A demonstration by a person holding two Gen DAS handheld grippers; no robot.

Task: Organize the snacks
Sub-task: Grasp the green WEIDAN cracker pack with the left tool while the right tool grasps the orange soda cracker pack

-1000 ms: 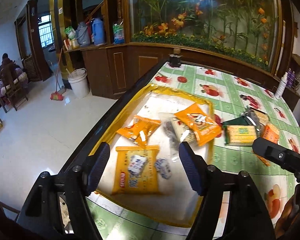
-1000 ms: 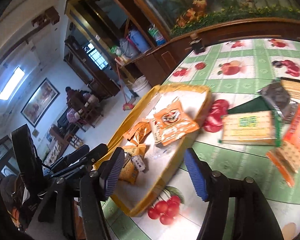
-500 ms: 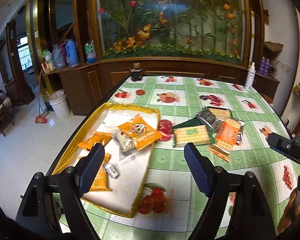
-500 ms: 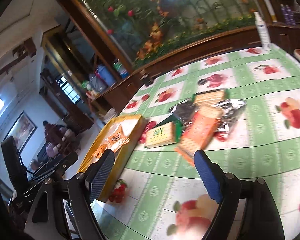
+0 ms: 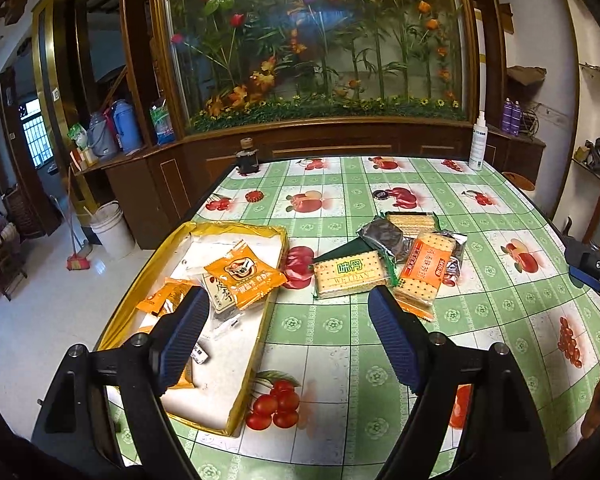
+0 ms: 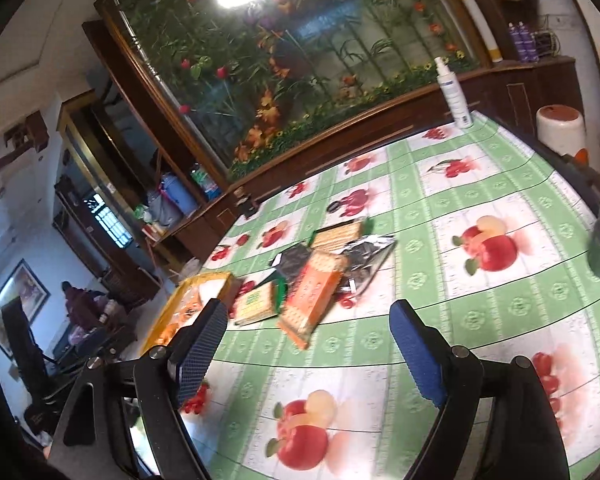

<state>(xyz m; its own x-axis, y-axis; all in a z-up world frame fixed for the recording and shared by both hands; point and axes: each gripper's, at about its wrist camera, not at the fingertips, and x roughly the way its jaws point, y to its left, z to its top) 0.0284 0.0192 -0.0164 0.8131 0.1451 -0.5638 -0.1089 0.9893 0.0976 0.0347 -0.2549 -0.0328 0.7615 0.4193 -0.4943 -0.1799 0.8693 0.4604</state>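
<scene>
While both jaws gape empty | fruit-print tablecloth [image 5: 340, 344] holds yellow tray [image 5: 256, 344] | flower mural [image 5: 312, 40] behind

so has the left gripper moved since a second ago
Yes. The left gripper has pulled back and swung right: the yellow tray now sits lower left, no longer between its fingers.

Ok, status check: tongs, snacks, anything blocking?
Left tongs open, empty. Right tongs open, empty. Cracker packs piled outside yellow tray. Nothing blocking.
</scene>
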